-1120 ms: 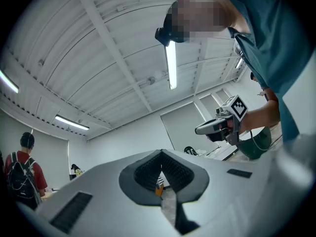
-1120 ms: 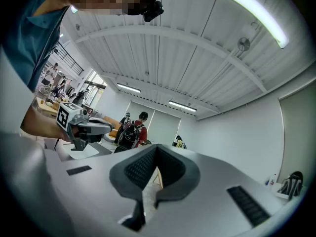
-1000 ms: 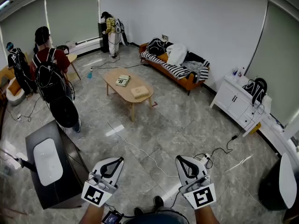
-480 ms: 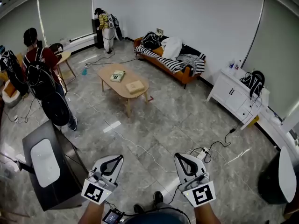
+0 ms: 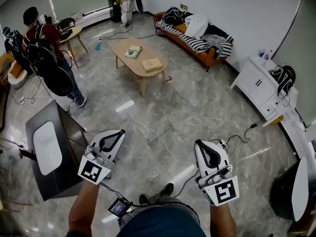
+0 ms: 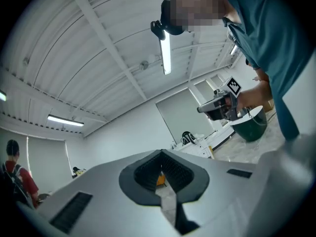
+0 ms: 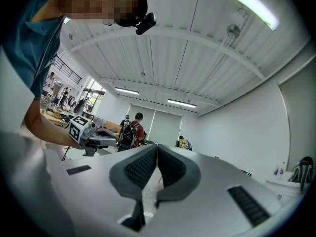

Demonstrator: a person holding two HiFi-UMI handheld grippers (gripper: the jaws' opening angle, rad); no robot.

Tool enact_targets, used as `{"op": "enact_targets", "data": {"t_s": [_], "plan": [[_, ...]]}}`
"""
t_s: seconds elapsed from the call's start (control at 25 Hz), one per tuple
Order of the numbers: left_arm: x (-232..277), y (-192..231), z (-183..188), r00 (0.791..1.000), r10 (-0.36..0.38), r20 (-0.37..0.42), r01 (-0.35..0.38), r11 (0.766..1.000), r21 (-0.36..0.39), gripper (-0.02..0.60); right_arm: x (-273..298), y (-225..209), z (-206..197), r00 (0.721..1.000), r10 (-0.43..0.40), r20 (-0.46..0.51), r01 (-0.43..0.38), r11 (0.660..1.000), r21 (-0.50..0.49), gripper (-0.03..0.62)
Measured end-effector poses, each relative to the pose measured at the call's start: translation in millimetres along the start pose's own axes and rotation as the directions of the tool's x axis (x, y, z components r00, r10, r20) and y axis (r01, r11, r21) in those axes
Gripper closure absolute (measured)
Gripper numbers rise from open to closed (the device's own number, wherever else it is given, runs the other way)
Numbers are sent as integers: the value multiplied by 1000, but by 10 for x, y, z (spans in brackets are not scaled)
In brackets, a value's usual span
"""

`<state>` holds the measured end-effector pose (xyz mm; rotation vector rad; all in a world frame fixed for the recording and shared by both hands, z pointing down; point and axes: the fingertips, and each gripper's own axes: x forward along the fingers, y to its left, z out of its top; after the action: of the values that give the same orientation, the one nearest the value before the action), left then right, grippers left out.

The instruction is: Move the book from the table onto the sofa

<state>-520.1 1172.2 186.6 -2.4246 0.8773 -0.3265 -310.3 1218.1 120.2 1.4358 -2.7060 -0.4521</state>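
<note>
A low wooden table [image 5: 129, 64] stands far across the room. On it lie a green-and-white book [image 5: 132, 52] and a flat tan item [image 5: 151, 64], either a book or a box. Behind it, the orange sofa [image 5: 202, 53] carries a striped blanket and piled clothes. My left gripper [image 5: 120, 132] and right gripper [image 5: 201, 143] hover over the floor close to me, far from the table. Both are shut and hold nothing. The jaws meet in the left gripper view [image 6: 160, 153] and in the right gripper view [image 7: 157, 147].
A person with a backpack [image 5: 47, 58] stands left of the table. A black cabinet [image 5: 64, 132] is close on my left and a white sideboard [image 5: 261, 90] stands at the right wall. Cables [image 5: 148, 130] run across the tiled floor between me and the table.
The table and sofa have moved up in the head view. Both grippers have shifted outward over the floor, and the left one has rolled slightly and dropped. Both jaws have stayed shut.
</note>
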Motion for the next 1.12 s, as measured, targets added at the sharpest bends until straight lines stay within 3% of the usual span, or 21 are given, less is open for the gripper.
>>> {"op": "enact_targets", "data": {"t_s": [0.08, 0.12, 0.16, 0.24, 0.36, 0.6, 0.8, 1.0, 1.12], "plan": [[60, 168, -142, 999, 21, -50, -18, 998, 62, 578, 34, -150, -71, 1000, 17, 4, -17, 1000, 8, 580], [70, 259, -218, 997, 48, -67, -44, 997, 58, 578, 49, -220, -103, 1000, 25, 10, -25, 1000, 7, 580], [70, 358, -299, 993, 94, -78, -94, 996, 6, 578, 63, -291, -140, 999, 33, 12, -33, 999, 4, 582], [81, 543, -426, 976, 196, -95, -207, 969, -132, 578, 87, -446, -226, 999, 45, 10, -45, 999, 4, 582], [216, 671, -452, 962, 258, -88, -268, 954, -137, 578, 115, -692, -366, 998, 55, 5, -55, 998, 10, 582], [814, 616, -479, 976, 205, -69, -210, 973, -91, 578, 315, -1072, -487, 998, 64, 28, -64, 998, 18, 580], [1274, 629, -872, 986, 106, -132, -97, 993, 74, 578, 583, -1287, -655, 999, 50, 18, -50, 998, 28, 582], [1493, 833, -1879, 968, 123, -218, -123, 992, 12, 578, 939, -1469, -844, 999, 2, -47, 1, 998, 70, 580], [1537, 1063, -2556, 944, 146, -295, -170, 984, -59, 578, 1214, -1587, -819, 999, -23, -31, 24, 999, 23, 582]]}}
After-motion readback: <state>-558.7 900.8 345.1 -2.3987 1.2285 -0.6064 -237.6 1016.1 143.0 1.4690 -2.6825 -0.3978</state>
